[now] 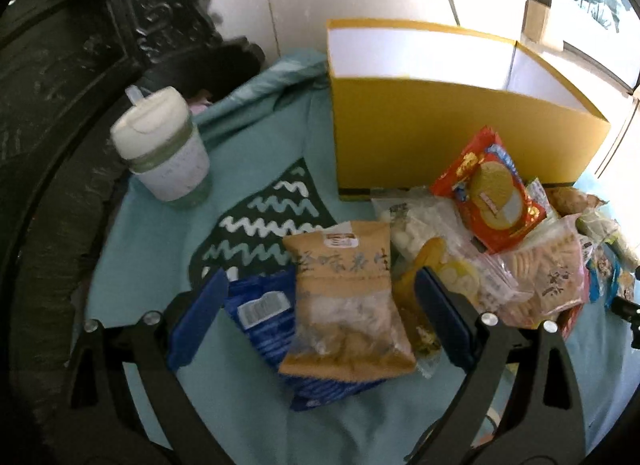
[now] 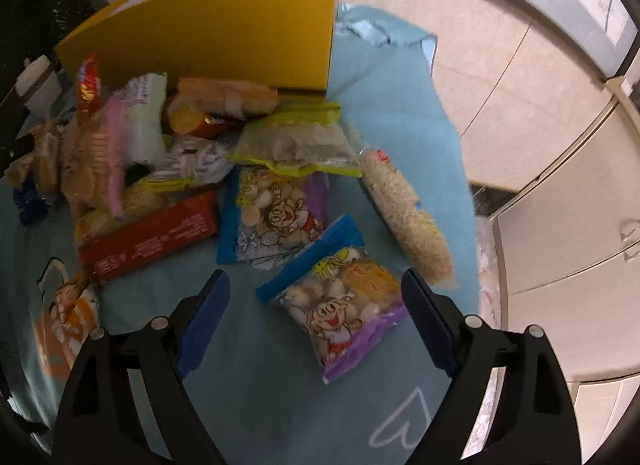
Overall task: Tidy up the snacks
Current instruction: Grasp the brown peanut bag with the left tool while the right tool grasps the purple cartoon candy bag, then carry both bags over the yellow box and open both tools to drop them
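A teal cloth (image 1: 152, 233) is spread beneath everything. A yellow box (image 1: 460, 133) is stood at its far edge. Snack packets (image 2: 160, 169) are heaped before the box. The left gripper (image 1: 320, 293) and right gripper (image 2: 316, 289) are held wide, empty, above a tan packet (image 1: 344, 297) and a cartoon-printed packet (image 2: 340, 305).

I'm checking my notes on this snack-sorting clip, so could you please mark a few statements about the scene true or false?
1. The yellow box stands open at the top. True.
2. The left tongs are shut on the tan snack bag. False: they are open, the bag lying between them on the cloth.
3. A white lidded cup stands left of the box in the left wrist view. True.
4. The right tongs hold a red packet. False: they are open and empty, above a cartoon pig packet.
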